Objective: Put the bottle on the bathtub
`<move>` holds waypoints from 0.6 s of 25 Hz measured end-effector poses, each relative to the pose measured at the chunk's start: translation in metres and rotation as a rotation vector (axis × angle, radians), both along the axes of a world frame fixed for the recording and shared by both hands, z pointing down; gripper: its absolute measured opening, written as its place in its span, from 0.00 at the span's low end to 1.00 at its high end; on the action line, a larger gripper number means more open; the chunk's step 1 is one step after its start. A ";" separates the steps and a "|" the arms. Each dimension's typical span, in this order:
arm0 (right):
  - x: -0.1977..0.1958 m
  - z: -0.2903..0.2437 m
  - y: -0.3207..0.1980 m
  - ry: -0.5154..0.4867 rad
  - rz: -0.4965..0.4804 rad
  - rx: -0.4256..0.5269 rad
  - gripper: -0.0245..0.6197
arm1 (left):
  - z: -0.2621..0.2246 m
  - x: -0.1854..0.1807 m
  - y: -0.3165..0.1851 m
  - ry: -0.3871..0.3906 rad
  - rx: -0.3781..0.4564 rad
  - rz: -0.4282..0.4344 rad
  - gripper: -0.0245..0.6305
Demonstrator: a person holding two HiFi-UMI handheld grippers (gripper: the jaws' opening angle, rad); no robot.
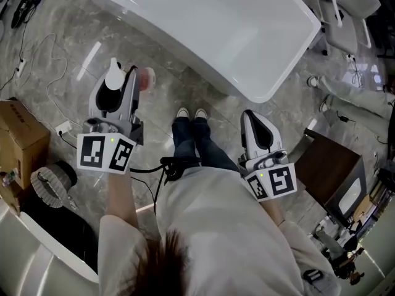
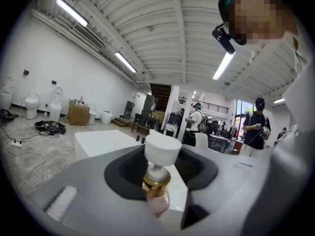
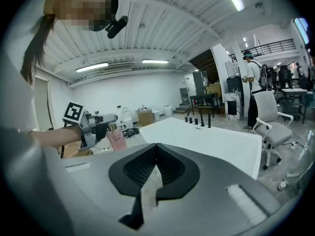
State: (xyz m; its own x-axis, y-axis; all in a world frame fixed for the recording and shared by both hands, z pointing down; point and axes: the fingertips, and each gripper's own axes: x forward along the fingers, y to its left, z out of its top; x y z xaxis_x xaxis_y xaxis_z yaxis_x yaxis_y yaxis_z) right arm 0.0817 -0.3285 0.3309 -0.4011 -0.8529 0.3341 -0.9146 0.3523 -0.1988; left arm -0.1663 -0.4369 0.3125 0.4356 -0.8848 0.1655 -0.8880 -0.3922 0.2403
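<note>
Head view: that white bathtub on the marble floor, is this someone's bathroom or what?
Probably a big showroom or test hall, not a home bathroom. The white freestanding bathtub stands out on open floor, white toilets line a far wall, and long strip lights hang under a high ribbed ceiling.

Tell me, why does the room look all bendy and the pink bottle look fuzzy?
Left gripper view: the wide-angle lens bends the ceiling lights and darkens the corners, and the bottle sits too close to focus. Head view: a white glare streak lies on the shiny floor.
</note>
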 end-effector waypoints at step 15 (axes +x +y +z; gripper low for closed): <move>0.012 0.019 0.008 0.004 0.024 -0.040 0.04 | -0.041 0.020 -0.047 -0.104 0.144 0.175 0.35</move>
State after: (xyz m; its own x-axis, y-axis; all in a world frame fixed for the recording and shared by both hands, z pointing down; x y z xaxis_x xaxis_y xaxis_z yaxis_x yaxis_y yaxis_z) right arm 0.0938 -0.3205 0.3503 -0.3794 -0.8480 0.3700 -0.9235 0.3222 -0.2084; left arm -0.1466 -0.4840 0.2717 0.5717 -0.8150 0.0949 -0.8204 -0.5660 0.0816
